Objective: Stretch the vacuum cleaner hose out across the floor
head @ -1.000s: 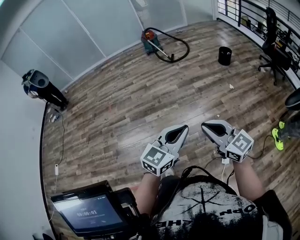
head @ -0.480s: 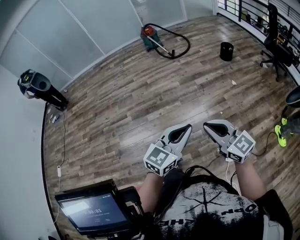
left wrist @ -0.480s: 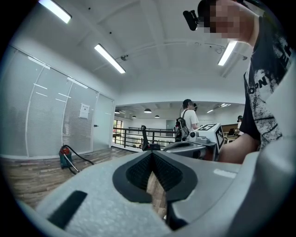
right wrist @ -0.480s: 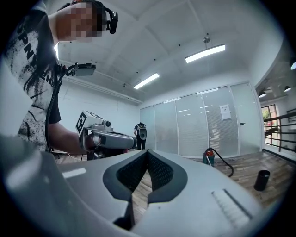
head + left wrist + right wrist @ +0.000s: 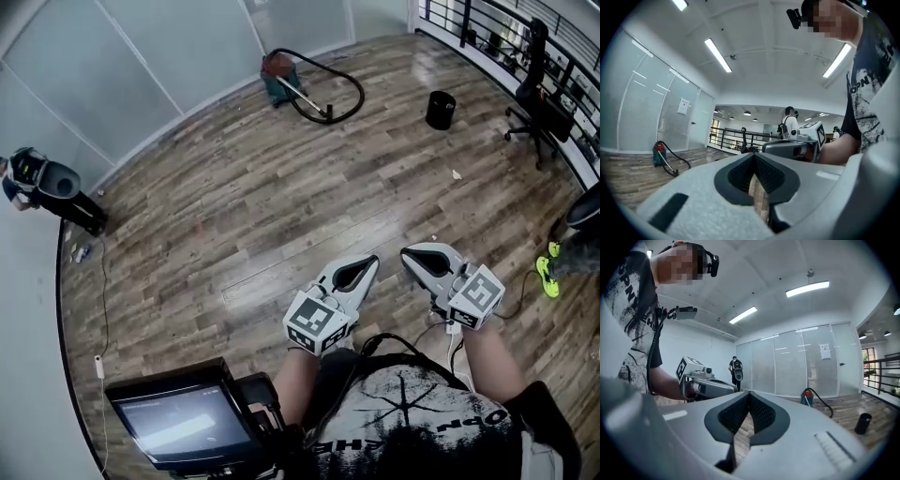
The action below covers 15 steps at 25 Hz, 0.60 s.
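"Head view, nearest first: how do the tongs stand?"
"Left tongs [image 5: 370, 263] and right tongs [image 5: 410, 255] sit at 6 o'clock, side by side. Both forearms hold them out about level, jaws together, nothing in either."
"And the hose?"
"Far off at 12 o'clock, on the floor [image 5: 234, 216]. The hose [image 5: 360, 89] loops from the vacuum cleaner [image 5: 276, 73] toward 3 o'clock and curls back. It has no straight axis."

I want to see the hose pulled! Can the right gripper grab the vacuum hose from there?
Probably not yet. The right gripper is shut and close to the person, while the hose lies far off by the glass wall. Only wood floor lies between them.
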Tool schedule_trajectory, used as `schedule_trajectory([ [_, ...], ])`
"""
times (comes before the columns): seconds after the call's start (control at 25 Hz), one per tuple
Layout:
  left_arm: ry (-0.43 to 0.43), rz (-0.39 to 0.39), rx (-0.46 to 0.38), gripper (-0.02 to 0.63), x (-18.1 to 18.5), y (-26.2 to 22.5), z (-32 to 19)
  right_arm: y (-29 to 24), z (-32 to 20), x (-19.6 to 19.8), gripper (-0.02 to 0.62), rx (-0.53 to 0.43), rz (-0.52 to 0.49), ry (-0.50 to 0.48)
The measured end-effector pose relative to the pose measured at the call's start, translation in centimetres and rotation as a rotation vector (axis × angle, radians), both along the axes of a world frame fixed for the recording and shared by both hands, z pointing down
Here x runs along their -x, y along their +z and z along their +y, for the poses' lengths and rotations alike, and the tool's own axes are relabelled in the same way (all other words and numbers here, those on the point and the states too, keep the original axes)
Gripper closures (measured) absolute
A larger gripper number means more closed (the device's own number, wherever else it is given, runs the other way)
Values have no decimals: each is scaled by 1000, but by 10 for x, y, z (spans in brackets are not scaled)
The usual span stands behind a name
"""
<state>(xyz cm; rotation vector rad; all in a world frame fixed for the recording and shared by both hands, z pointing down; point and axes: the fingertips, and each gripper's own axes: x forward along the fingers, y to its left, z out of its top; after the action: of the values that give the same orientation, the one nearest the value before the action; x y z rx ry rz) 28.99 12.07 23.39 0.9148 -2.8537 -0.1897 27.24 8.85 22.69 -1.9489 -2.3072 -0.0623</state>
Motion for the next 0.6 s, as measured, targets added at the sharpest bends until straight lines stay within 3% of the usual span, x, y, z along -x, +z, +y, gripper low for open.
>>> schedule_trajectory([
  [0.36,16,-9,-31,606,34,1,109,7,103,31,589,-43,-10,44],
  [0.6,31,-16,-32,606,42,2,135,10,126,44,589,-49,-13,55],
])
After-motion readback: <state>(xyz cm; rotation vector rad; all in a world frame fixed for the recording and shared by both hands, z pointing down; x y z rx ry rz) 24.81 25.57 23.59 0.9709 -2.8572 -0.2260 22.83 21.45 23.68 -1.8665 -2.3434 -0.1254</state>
